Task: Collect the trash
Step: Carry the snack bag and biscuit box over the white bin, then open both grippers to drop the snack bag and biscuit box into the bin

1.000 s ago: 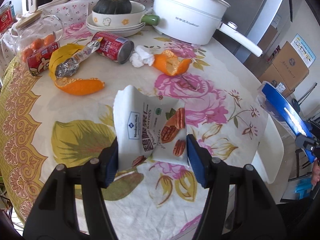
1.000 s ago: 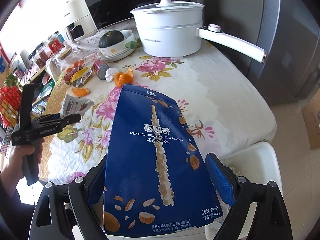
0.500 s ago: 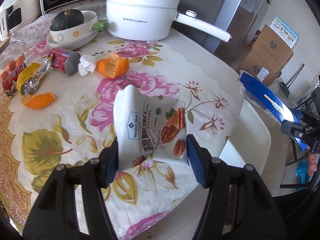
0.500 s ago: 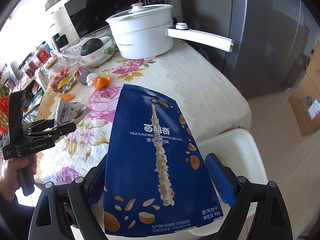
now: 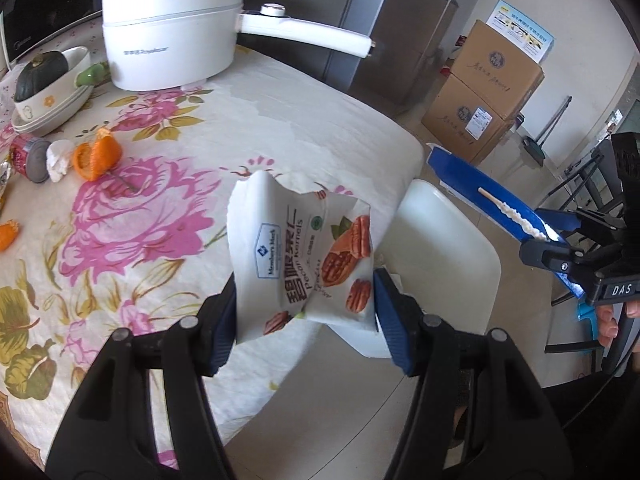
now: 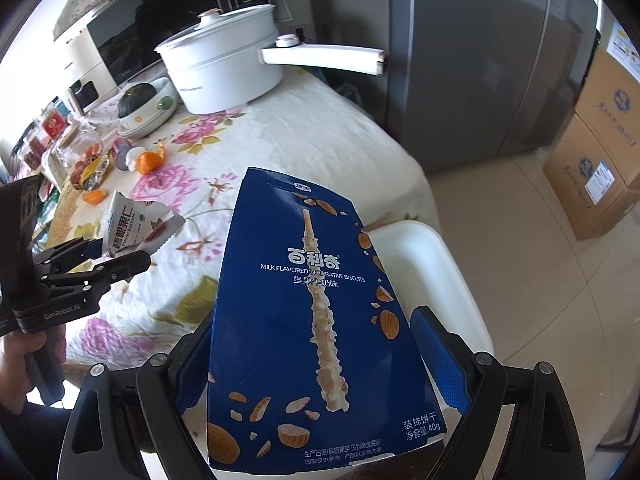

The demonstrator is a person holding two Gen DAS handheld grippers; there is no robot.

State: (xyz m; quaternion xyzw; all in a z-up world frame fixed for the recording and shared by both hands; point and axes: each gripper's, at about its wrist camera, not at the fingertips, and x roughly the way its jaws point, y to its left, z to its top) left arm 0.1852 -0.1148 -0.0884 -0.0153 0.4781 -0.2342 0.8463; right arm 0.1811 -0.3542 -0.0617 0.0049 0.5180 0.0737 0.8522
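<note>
The left gripper (image 5: 306, 300) clamped a torn white pecan bag (image 5: 304, 252) over the edge of the flowered table (image 5: 160, 208), near a white bin (image 5: 452, 248) on the floor. The right gripper (image 6: 316, 364) pinched a blue biscuit box (image 6: 308, 320) (flat, upright) just beside that bin. 2 orange peels (image 5: 96, 154) lay on the cloth.

Home kitchen: fridge (image 6: 480, 60), microwave (image 6: 160, 32) (floral tablecloth (image 5: 180, 160) too).
</note>
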